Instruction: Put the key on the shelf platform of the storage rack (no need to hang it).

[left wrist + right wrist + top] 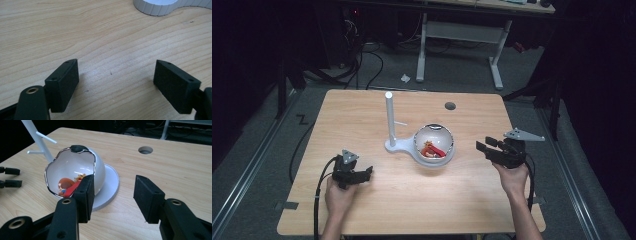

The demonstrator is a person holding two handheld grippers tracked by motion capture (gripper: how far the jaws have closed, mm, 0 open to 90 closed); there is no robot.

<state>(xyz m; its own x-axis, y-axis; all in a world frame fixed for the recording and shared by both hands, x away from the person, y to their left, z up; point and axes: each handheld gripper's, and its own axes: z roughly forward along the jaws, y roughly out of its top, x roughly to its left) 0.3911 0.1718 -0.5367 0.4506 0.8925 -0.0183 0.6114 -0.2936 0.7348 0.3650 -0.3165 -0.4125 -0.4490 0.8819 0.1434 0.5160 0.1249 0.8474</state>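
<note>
On a pale wooden table (362,210), a glossy white egg-shaped shell with a jagged silver-edged opening (75,167) sits on the round end of a flat white stand (110,187), beside the stand's slim white upright post (389,117). A small red-and-orange figure (67,186) lies inside the shell, untouched. By the look of things, the work has barely begun: nothing has been lifted or gripped, and the reach, the grasp and whatever follows all remain to be done.

The right gripper (113,195), held low over the table to the right of the shell, has its jaws parted and empty, its left pad (86,195) lined up in front of the shell's lower wall but apparently short of contact. The shell lies just ahead and slightly left of those jaws. The left gripper (115,82) rests near the table's front left, jaws wide apart over bare wood, with the stand's ribbed edge well ahead of it.
</note>
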